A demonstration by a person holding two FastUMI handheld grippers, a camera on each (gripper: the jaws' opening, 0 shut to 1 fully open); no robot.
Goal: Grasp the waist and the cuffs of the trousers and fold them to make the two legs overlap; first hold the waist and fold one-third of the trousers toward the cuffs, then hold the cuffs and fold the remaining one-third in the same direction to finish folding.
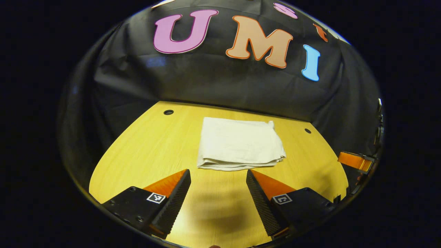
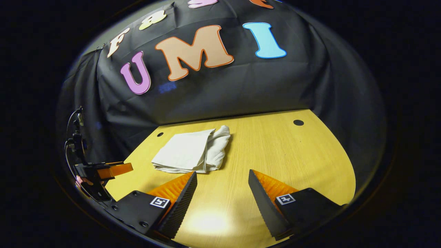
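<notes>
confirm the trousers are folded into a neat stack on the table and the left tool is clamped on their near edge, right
Not quite. The trousers are folded into a stack on the table, but the left tool is open and short of their near edge, as the left gripper view shows.

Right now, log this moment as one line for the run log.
trousers: folded in a compact stack on the table | left gripper: open, holding nothing, short of trousers | right gripper: open, holding nothing
</notes>
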